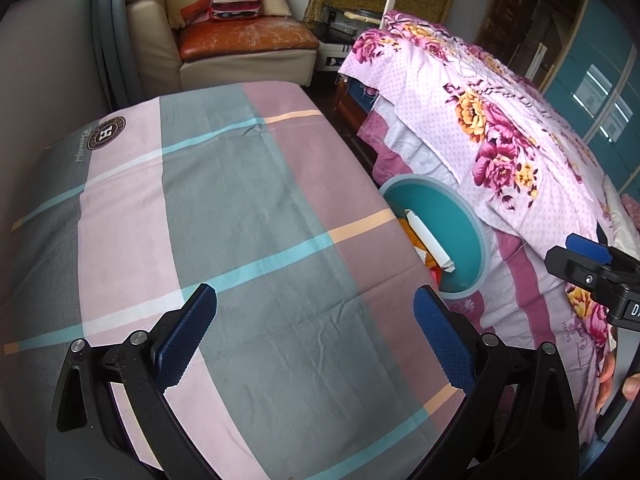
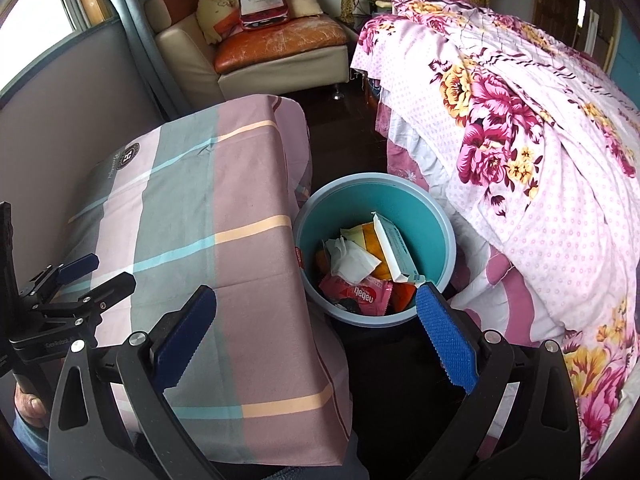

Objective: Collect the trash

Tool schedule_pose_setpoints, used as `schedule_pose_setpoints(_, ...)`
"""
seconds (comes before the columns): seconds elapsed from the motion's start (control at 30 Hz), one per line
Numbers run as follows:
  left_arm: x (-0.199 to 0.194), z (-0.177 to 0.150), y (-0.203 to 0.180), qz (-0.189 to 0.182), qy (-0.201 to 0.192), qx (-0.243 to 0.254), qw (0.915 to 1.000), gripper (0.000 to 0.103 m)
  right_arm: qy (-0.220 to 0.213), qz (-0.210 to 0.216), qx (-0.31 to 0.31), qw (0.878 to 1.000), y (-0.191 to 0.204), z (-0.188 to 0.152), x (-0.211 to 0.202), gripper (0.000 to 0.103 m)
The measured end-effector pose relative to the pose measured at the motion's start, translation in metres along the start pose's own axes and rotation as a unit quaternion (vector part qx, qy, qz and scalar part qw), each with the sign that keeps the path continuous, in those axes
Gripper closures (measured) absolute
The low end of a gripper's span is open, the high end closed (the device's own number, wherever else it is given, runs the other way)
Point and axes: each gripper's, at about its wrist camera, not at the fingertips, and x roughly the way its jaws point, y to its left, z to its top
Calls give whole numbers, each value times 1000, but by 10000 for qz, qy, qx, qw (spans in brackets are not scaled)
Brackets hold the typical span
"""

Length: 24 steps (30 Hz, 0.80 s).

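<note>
A round teal bin (image 2: pixel 440 240) stands on the floor between the cloth-covered table (image 2: pixel 224 208) and the bed. It holds trash: a white and blue carton (image 2: pixel 394 248), crumpled tissue (image 2: pixel 352 260), a pink wrapper (image 2: pixel 360 292) and orange packets. My right gripper (image 2: pixel 316 312) is open and empty, above the bin's near rim and the table's edge. My left gripper (image 1: pixel 316 316) is open and empty over the table (image 1: pixel 240 216). The bin (image 1: pixel 460 216) shows partly in the left wrist view, with the carton (image 1: pixel 430 244) inside.
A bed with a pink floral quilt (image 2: pixel 520 152) lies right of the bin. A sofa (image 2: pixel 276 48) with cushions and a Hennessy bag (image 2: pixel 260 0) stands at the back. A grey wall and curtain run along the left. The other gripper shows at each view's edge (image 1: pixel 592 268) (image 2: pixel 76 280).
</note>
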Motion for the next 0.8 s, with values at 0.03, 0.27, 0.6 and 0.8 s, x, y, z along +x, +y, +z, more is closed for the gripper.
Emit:
schedule_pose_setpoints(0.03,-1,-1,0,19,-9,12,10000,4,-2,3,-3,10000,0,0,0,7)
schedule_pose_setpoints(0.27,0,-1,-2,108,-19,29,9999,4,37,54,17,10000,2,-1,4,7)
schedule_pose_setpoints(0.6,9,2,-4,165,27,76,9998,4,116,59,87,9999,-2,0,15,7)
schedule_pose_setpoints(0.8,12,3,-5,91,-20,97,9999,4,141,81,50,9999,-3,1,20,7)
